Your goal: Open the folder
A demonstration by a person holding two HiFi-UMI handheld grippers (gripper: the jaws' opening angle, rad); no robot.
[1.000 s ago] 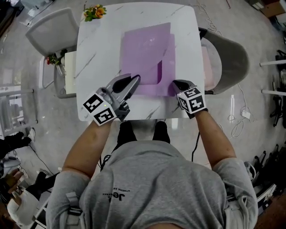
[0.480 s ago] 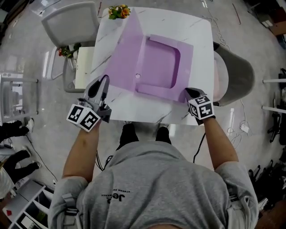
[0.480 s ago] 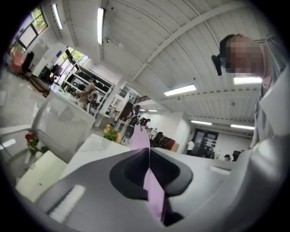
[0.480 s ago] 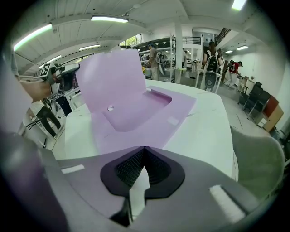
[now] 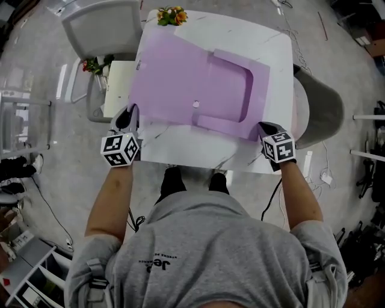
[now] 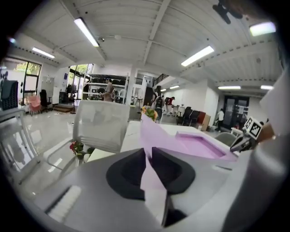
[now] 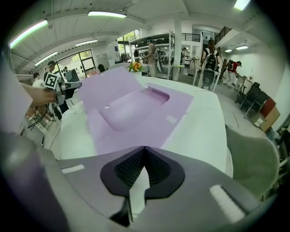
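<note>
1. Surroundings: white marbled tabletop (image 5: 180, 147); orange flowers (image 5: 171, 15) at its far edge, close to the cover's far corner; pale chair (image 5: 102, 27) at the far left; grey chair (image 5: 322, 102) against the right side; pale flat panel (image 5: 119, 84) and red flowers (image 5: 93, 65) just beside the left edge; people (image 7: 151, 54) well back in the hall.
2. Folder (image 5: 204, 90): purple, lying open across the middle of the tabletop; pocket side (image 5: 228, 90) flat on the right; cover (image 5: 165, 75) swung out left, reaching the tabletop's left edge.
3. Left hand-held gripper (image 5: 128, 114): at the tabletop's left edge near the front; points away from the person, a little below level; jaws slightly apart and have just been opening; the cover's near corner sits between the pads (image 6: 131, 165), not clamped.
4. Right hand-held gripper (image 5: 263, 126): at the folder's front right corner; tilted steeply down; jaw tips pressed together; whether they nip the folder's edge cannot be told.
5. Arms: both forearms bare and spread wide, one to each front corner of the folder; marker cubes (image 5: 120, 150) face up.
</note>
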